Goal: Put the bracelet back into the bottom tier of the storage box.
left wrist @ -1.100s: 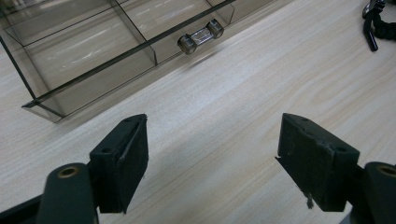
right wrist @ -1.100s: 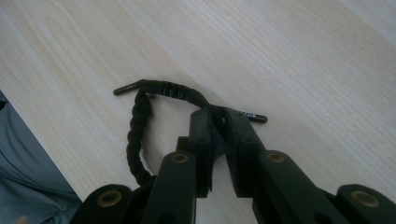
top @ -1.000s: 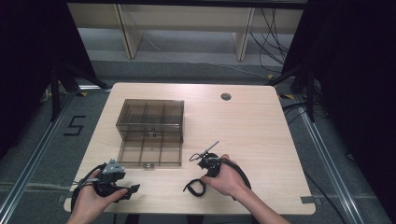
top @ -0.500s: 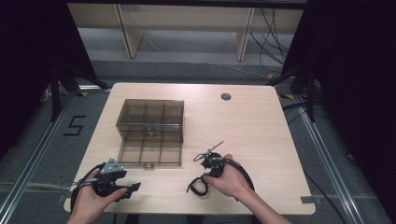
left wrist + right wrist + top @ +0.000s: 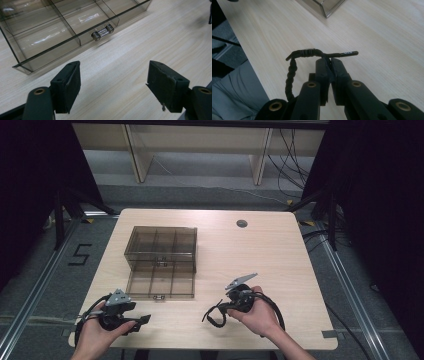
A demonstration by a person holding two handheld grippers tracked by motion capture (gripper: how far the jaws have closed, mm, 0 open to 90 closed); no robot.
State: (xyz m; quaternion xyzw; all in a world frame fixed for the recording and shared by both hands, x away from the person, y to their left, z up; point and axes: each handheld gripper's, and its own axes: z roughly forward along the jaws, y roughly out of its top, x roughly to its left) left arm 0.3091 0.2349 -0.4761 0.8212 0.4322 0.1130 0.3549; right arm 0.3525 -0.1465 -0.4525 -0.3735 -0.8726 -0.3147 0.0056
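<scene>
**Lighting and image quality**

Desk (image 5: pixel 280 255) evenly and brightly lit from above; surroundings dark at both sides of the high view. Glare patches on the clear box (image 5: pixel 50 27) in the left gripper view. Soft shadows beneath the jaws. Near jaws slightly blurred; grain visible.

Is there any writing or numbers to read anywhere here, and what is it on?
"5": black mark on the grey floor left of the table.
White print on the black cord's tip, held in the right tongs: too small and blurred to read.
Nothing else legible.
</scene>
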